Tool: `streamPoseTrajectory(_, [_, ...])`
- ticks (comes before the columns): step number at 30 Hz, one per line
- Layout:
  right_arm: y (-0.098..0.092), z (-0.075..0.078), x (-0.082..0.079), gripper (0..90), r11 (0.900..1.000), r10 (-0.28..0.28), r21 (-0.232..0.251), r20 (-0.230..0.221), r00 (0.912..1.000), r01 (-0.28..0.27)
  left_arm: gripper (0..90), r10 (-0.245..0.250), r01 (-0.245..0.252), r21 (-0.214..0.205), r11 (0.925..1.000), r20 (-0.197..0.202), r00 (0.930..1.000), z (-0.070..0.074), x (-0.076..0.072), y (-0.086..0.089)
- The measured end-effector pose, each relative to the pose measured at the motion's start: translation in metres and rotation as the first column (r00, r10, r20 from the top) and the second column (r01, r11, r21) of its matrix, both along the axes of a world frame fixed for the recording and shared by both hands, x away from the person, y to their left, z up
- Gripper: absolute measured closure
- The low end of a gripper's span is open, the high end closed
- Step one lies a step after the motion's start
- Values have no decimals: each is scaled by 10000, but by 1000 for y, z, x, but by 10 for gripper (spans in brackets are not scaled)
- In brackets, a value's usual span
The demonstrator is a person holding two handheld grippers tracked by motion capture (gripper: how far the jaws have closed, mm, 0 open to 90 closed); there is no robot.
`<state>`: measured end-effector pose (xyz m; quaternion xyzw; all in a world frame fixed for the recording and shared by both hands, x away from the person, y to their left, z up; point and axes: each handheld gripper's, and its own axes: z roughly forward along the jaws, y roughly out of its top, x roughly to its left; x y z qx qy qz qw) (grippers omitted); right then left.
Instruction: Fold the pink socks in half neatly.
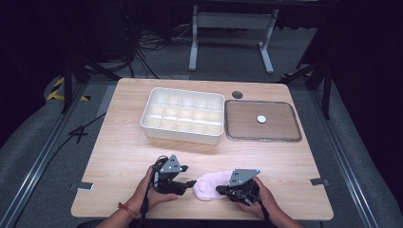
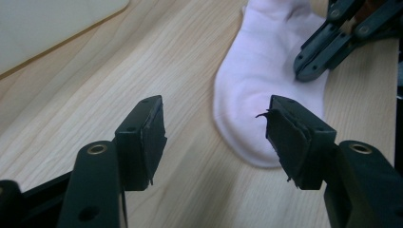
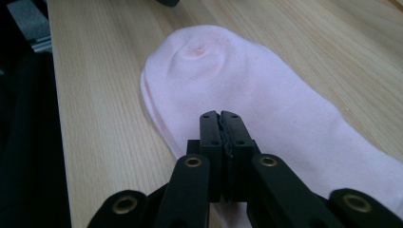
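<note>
- Dark floor and cables are surrounding a pale wooden table [image 1: 123, 142], where we are working at the near edge, with a white compartment tray [image 1: 183, 115] and a clear flat lid [image 1: 263, 121] sitting well beyond us.
- We are looking at a pale pink sock [image 1: 207, 185] lying flat on the wood between our two tools, close to the table's front edge.
- Our right gripper [image 3: 221, 124] is sitting with its jaws pressed fully together over the sock; from its own view we are judging that it is pinching a fold of the fabric, though the pinch itself is hidden under the pads.
- Our left gripper [image 2: 216, 135] is standing about half open, holding nothing, with the sock's rounded end lying just ahead of its right pad.
- We are seeing several risks from here:
  - the right pinch may be catching only the top layer, so lifting could open the sock instead of carrying it;
  - the left jaws may be closing beside the fabric rather than on it, since the sock is off to one side of the gap;
  - pulling the two tools apart too hard could be stretching the sock or tearing it free of the thin grip;
  - dragging toward us could be sliding it off the near edge.
</note>
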<state>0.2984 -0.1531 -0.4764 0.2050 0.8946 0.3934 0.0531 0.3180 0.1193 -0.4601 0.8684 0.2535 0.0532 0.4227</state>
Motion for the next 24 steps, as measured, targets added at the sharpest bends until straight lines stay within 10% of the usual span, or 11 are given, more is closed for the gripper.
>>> streamPoseTrajectory(24, [19,-2,4,862,9998,196,30,688,9974,-199,392,-38,42,1652,9862,-29,10000,-15,9,-7])
